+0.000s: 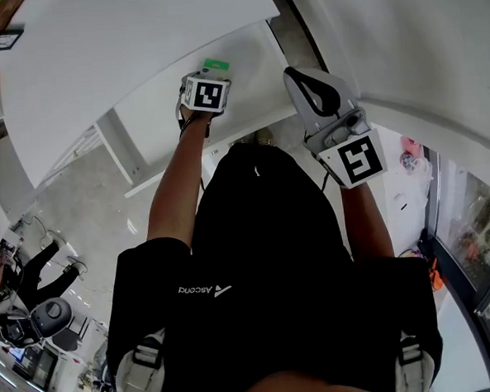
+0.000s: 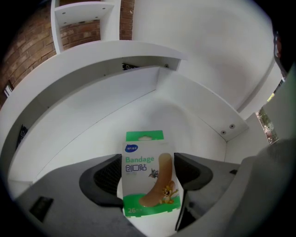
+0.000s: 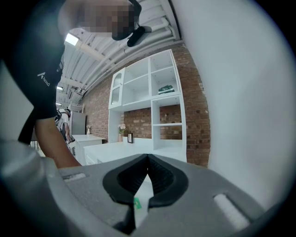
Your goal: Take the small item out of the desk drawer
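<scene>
The left gripper point(image 2: 147, 178) has its 2 jaws clamped on the flat sides of a small bandage box point(image 2: 144, 152). The box's printed face is turned to the camera and its green hang tab points away from the jaws. Gripping it by the 2 narrow edges suits a thin carton, which would likely slip or crush if taken by its faces. The box sits above the bare white floor of the open drawer point(image 2: 115, 129), within its walls, so I judge it has not yet cleared the desk; whether its far end touches the floor I cannot tell. In the head view the right gripper point(image 1: 314, 86) is raised beside the drawer, well apart from the box. Its jaws are pressed together on nothing, probably kept back to leave room for the lift.
</scene>
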Demonstrator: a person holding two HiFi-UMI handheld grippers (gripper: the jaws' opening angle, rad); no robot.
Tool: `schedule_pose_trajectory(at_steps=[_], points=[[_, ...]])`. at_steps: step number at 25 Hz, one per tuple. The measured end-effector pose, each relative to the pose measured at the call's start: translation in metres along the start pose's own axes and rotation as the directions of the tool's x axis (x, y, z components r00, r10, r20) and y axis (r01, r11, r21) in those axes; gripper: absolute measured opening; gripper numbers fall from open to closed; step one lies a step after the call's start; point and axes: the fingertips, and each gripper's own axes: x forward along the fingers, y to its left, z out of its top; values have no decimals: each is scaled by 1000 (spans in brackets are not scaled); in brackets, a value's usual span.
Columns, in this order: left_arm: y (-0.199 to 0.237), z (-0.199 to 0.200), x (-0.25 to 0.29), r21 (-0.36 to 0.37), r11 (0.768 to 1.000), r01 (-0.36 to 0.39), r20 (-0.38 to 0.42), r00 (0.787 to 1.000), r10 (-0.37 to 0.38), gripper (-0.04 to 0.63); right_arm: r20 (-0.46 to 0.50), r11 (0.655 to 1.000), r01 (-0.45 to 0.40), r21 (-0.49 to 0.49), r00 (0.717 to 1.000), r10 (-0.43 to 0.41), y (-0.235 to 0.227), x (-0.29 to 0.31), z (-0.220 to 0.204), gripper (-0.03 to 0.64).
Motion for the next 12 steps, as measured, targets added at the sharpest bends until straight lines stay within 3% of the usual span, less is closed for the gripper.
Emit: schedule_pose_trajectory(at_steps=[8, 12], points=[[-8, 7, -22, 18, 1000, 17, 47, 999, -18, 345, 6, 1000, 6, 13, 1000, -6, 1, 3, -6, 2], [-14, 16, -47, 20, 999, 28, 110, 993, -30, 345, 8, 1000, 8, 11, 1000, -8, 5, 2, -6, 2]])
